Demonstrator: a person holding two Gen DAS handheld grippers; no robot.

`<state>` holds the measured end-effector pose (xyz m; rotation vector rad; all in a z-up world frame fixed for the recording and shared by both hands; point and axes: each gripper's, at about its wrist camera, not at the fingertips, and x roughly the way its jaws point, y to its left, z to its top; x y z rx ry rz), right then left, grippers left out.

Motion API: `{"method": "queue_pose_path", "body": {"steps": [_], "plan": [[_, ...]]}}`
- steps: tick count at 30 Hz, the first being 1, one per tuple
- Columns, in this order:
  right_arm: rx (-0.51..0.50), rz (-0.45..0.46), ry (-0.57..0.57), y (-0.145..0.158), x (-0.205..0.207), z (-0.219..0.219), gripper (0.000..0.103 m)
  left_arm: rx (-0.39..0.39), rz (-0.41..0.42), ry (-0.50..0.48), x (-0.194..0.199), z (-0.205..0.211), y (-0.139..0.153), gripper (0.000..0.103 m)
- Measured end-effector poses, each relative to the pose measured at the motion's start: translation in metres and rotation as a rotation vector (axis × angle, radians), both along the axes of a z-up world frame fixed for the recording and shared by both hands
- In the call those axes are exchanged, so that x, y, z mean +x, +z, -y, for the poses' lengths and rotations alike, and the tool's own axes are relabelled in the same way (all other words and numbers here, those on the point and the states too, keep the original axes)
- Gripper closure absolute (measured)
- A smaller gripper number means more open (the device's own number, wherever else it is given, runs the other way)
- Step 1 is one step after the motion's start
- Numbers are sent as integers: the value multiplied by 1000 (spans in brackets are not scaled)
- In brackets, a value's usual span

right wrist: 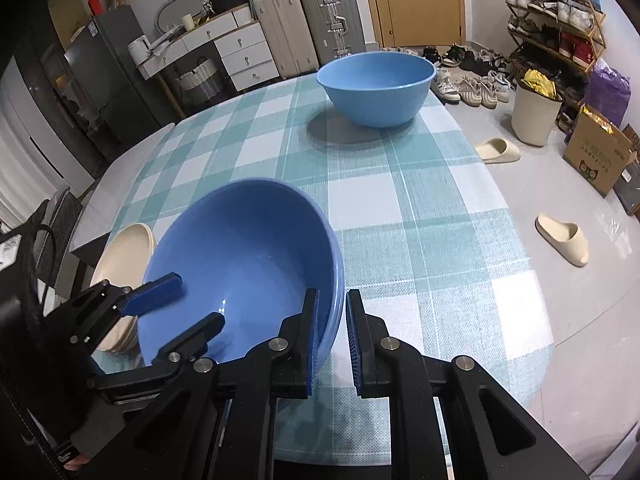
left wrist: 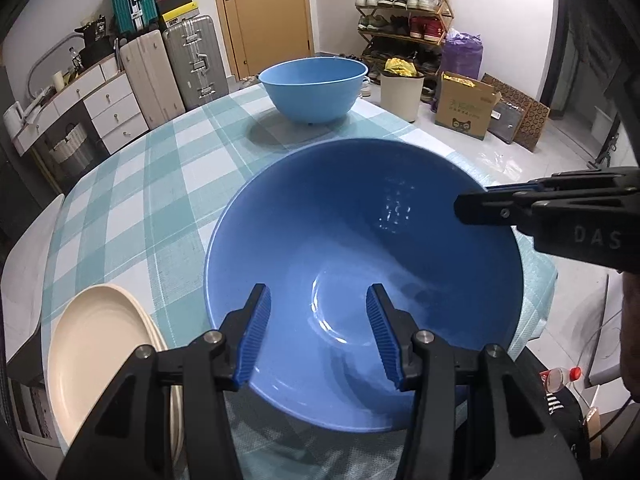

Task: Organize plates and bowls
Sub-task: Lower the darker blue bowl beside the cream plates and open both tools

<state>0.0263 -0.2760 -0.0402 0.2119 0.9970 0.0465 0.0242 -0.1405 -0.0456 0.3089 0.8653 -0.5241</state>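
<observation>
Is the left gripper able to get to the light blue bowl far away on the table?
Probably yes. The left gripper is open and holds nothing; bare tablecloth lies before the light blue bowl, past the dark blue bowl.

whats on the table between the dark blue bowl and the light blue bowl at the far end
Nothing: only bare checked tablecloth lies between the dark blue bowl and the light blue bowl. The right wrist view shows the whole stretch; the left wrist view agrees.

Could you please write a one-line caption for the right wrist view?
Right gripper pinches the tilted dark blue bowl's rim while the left gripper hangs open inside it.
</observation>
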Motion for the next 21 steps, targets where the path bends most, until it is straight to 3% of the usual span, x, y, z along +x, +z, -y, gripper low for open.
{"method": "queue_pose_path", "body": {"steps": [9,15,21], "plan": [[43,-1,-15,-7,2,12,87,-19,3,-12,3,-1,4,52],[57,12,-8,-10,5,18,85,-80,10,44,11,-13,17,50],[105,54,-8,-7,11,29,83,-209,-79,84,28,-29,23,50]]}}
